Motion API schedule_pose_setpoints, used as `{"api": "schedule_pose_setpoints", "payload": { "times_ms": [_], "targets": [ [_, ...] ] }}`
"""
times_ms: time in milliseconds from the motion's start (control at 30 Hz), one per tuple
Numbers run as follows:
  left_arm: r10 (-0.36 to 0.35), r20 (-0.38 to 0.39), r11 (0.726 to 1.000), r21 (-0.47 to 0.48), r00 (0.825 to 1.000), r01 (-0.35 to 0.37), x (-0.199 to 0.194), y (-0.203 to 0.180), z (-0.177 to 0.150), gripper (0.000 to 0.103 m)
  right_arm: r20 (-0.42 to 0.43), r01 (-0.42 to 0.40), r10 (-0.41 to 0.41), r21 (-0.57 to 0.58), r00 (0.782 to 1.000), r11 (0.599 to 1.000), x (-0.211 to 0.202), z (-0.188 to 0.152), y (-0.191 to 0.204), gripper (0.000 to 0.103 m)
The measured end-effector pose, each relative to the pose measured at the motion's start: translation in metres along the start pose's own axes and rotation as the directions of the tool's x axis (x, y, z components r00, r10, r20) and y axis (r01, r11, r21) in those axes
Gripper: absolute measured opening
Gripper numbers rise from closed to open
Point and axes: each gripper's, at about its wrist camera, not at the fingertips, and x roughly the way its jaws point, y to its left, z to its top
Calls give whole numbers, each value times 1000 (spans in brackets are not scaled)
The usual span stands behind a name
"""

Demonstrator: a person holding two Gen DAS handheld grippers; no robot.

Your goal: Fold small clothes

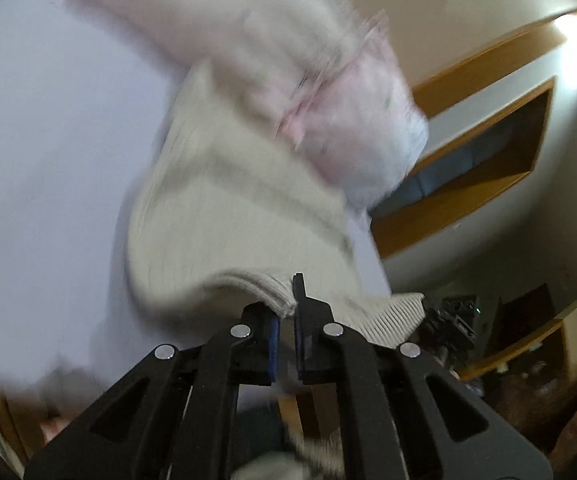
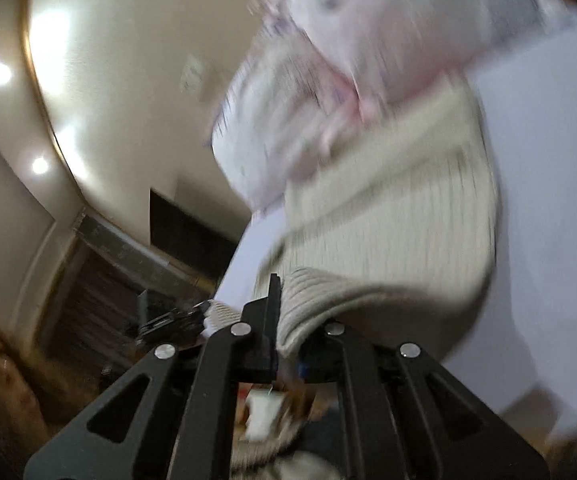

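Note:
A cream ribbed knit garment (image 1: 240, 216) lies on a white table (image 1: 40, 140), its near edge lifted. My left gripper (image 1: 286, 312) is shut on that near edge. My right gripper (image 2: 288, 320) is shut on the same cream garment (image 2: 388, 232) at its other near corner. Both views are blurred by motion. A pink and white printed garment (image 1: 288, 60) lies beyond the cream one, partly on it; it also shows in the right wrist view (image 2: 368, 40).
The white table (image 2: 548, 160) ends close beside the garment on each side. Wooden shelving (image 1: 488, 152) and beige walls lie beyond the table. The other gripper (image 2: 168, 324) shows small at the cloth's far corner in each view.

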Motion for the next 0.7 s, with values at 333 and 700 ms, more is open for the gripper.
{"api": "schedule_pose_setpoints", "payload": {
  "times_ms": [333, 700],
  "targets": [
    [246, 128, 969, -43, 961, -243, 149, 20, 168, 5, 176, 323, -328, 61, 928, 945, 117, 169, -82, 16],
    [352, 87, 936, -27, 932, -351, 131, 58, 165, 83, 173, 518, -532, 125, 829, 846, 114, 155, -118, 90]
  ]
}}
